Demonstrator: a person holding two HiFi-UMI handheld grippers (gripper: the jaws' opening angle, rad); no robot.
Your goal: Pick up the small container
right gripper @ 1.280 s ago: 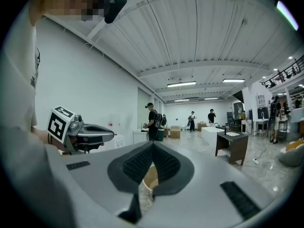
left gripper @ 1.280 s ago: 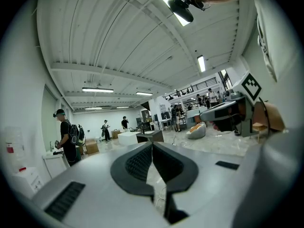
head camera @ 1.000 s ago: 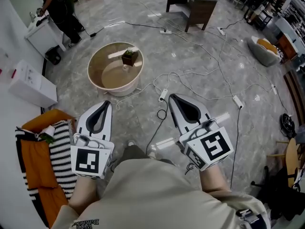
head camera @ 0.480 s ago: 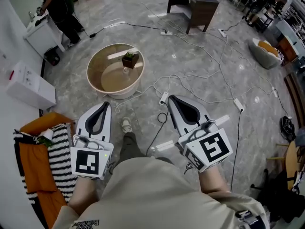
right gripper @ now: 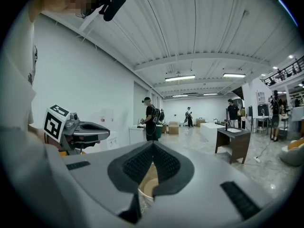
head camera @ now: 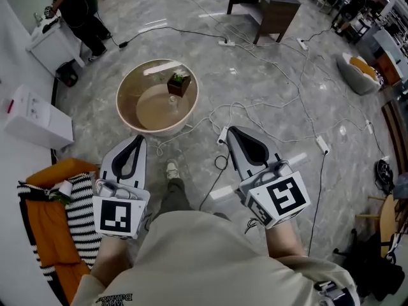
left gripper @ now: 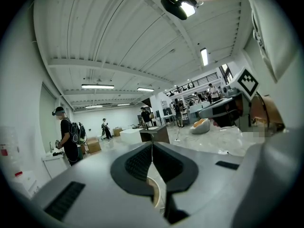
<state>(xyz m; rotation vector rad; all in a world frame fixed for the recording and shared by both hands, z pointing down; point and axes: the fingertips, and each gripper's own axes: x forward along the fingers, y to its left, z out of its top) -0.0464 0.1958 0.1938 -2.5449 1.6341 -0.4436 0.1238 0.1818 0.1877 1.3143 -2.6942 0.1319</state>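
The small container [head camera: 179,83] is a dark brown cube pot with a green plant in it. It stands at the far right of a round beige tub-like table [head camera: 131,110], beside a small clear glass [head camera: 171,99]. My left gripper [head camera: 141,138] and right gripper [head camera: 230,131] are held side by side over the floor, short of the table and well away from the pot. Both are shut with nothing between the jaws. In the left gripper view the black pads [left gripper: 140,163] meet along a closed line, and the right gripper view shows the same for its pads [right gripper: 141,164].
White cables and power strips [head camera: 317,144] run across the marble floor. A white box [head camera: 38,118] and a striped and orange cloth heap [head camera: 54,215] lie at the left. A dark desk [head camera: 271,5] and a person [head camera: 80,5] by a white cabinet are at the back.
The person holding the grippers has stepped forward: a shoe now shows between the grippers and the round table sits a little closer. Both grippers stay shut and empty.
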